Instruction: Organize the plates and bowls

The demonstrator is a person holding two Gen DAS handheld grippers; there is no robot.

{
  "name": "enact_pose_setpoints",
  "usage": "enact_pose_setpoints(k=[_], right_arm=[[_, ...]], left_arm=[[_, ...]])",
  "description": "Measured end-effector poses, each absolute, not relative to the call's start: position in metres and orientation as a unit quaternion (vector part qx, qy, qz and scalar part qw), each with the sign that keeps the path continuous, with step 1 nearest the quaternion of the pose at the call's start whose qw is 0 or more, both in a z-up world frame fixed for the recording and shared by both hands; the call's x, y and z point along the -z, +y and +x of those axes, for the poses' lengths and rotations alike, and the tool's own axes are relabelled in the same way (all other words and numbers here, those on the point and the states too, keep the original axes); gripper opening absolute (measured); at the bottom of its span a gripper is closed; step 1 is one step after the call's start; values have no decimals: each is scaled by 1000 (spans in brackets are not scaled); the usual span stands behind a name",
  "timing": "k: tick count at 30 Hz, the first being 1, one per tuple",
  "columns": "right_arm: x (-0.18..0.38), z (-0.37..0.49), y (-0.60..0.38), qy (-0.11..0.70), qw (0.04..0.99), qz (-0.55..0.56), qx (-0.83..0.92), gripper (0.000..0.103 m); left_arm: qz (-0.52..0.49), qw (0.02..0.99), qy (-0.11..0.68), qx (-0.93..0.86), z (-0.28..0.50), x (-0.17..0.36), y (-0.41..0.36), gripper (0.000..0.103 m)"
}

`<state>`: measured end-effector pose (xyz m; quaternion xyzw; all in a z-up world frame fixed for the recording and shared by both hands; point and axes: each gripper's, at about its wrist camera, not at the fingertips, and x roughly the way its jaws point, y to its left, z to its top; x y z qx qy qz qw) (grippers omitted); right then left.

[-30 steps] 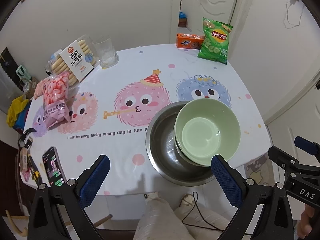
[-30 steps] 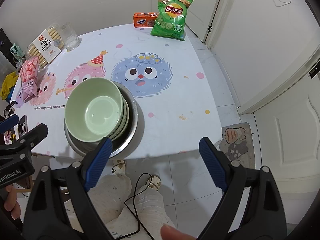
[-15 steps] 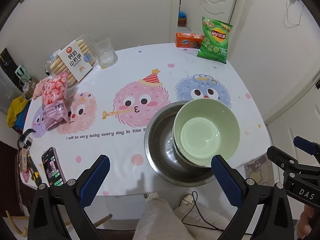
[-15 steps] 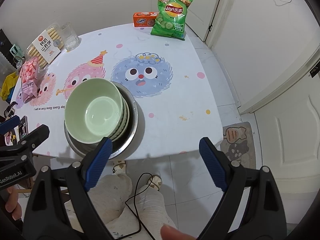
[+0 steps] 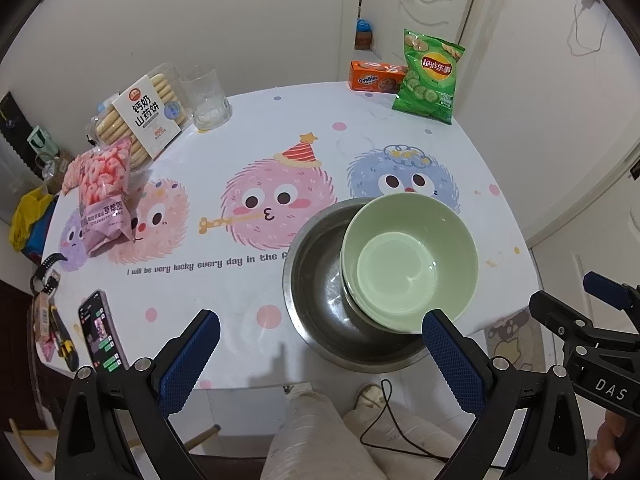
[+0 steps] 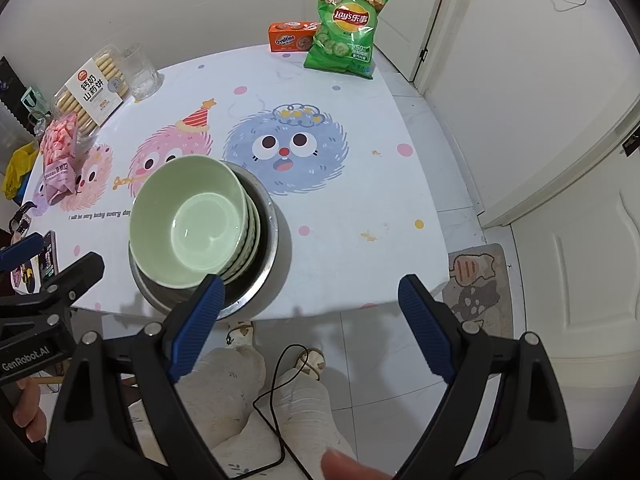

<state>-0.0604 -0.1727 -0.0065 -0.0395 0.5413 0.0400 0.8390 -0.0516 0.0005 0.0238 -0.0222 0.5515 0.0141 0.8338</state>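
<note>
A stack of pale green bowls (image 5: 410, 262) (image 6: 188, 226) sits inside a wide steel basin (image 5: 316, 292) (image 6: 268, 236) near the table's front edge. My left gripper (image 5: 320, 344) hangs open above that edge, its right finger just in front of the stack's rim, nothing between the pads. My right gripper (image 6: 310, 308) is also open and holds nothing; its left finger overlaps the basin's near rim in the picture. Each gripper shows at the side of the other's view.
The cartoon-print tablecloth (image 5: 248, 120) carries a biscuit pack (image 5: 140, 114), a glass (image 5: 208, 98), a pink snack bag (image 5: 104, 196), an orange box (image 5: 374, 76), a green crisp bag (image 5: 432, 76) and a phone (image 5: 100, 330). A person's legs and a cable are below.
</note>
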Motion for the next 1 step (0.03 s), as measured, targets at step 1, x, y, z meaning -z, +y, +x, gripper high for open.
enact_pose_setpoints(k=[1], right_arm=[[7, -61, -172, 542, 839, -40, -40, 89]], left_arm=[[-22, 834, 552, -13, -52, -24, 1, 103]])
